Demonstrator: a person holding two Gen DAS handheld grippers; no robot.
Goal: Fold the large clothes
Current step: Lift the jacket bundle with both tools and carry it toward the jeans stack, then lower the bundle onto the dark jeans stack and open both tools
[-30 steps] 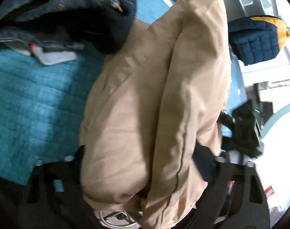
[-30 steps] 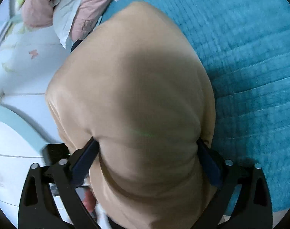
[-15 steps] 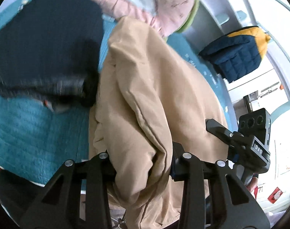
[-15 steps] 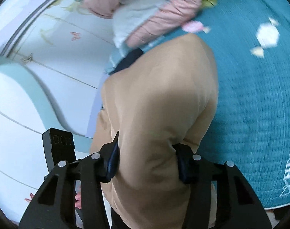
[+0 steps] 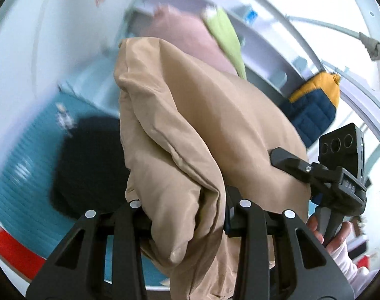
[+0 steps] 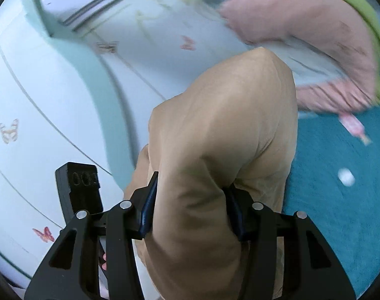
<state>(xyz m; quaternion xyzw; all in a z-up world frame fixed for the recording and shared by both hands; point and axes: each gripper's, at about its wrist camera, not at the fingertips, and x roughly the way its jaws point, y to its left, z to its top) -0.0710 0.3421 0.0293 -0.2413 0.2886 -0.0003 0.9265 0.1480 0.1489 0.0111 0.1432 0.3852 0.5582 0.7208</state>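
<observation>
Both claws are clamped on the same tan garment (image 5: 215, 135), so the person has it pinched at 2 spots and lifted up off the teal bedspread (image 6: 340, 200). The left gripper (image 5: 187, 215) has a fat bunch of fabric squeezed between its jaws, the rest piling up toward 12 o'clock in its view. The right gripper (image 6: 190, 207) grips another thick wad, with the cloth bulging up toward 1 o'clock. In the left view the right gripper sits at 3 o'clock, close beside it, so the 2 grabs look like neighbouring points on 1 edge, probably so the piece hangs and can be spread flat. A dark garment (image 5: 89, 165) lies on the bed at 9 o'clock, and a pink jacket (image 6: 315, 50) at 1 o'clock in the right view. Folding itself looks barely started, since the thing is bunched rather than laid out
</observation>
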